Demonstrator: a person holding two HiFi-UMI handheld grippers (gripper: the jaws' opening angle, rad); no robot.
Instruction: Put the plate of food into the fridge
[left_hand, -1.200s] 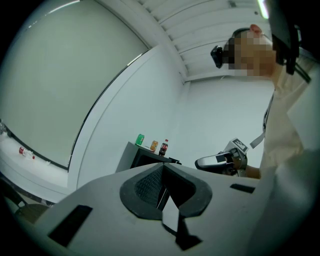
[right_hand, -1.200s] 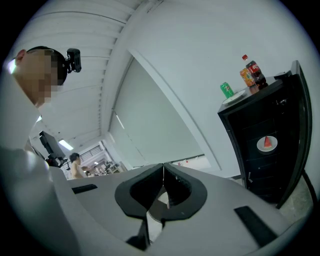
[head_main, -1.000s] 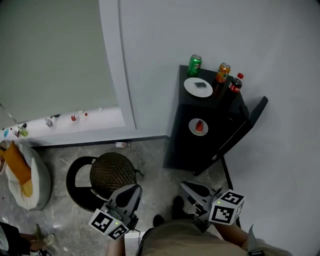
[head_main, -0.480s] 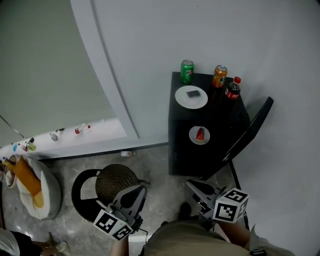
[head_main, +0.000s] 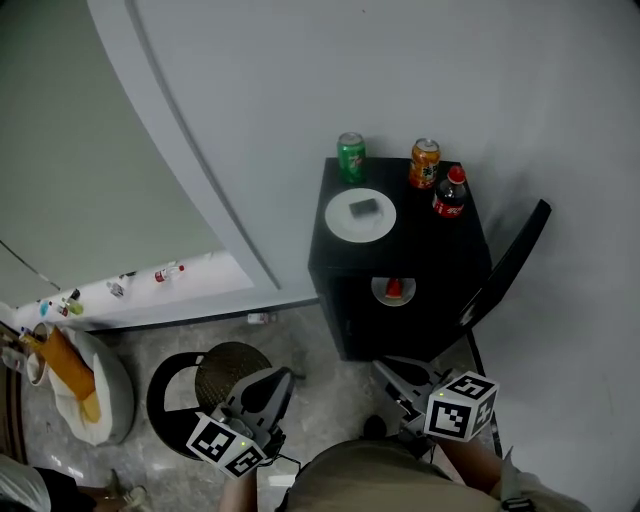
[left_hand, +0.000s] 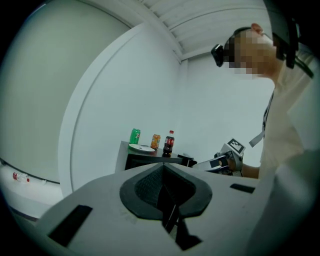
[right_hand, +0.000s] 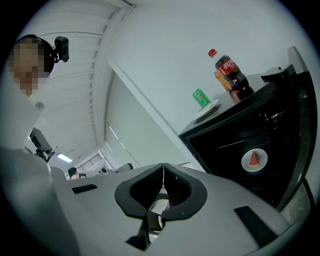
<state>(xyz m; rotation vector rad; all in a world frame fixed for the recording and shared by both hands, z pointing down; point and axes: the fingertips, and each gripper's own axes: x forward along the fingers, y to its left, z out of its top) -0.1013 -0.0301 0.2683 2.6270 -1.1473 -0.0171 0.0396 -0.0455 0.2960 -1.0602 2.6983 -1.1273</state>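
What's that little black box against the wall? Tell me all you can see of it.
It is a small, glossy black fridge standing on the grey floor against the white wall. Its door hangs open, on the right in the head view. On a shelf inside sits a white plate with a red wedge of food. On its flat top stand a green can, an orange can and a cola bottle, beside a second white plate.

The left tool is held low in front of the person's body, jaws pressed together with nothing between them, pointing forward and nearly level. Well apart to its right, the right tool points the same way, jaws likewise closed and empty. A bare forearm extends behind it.
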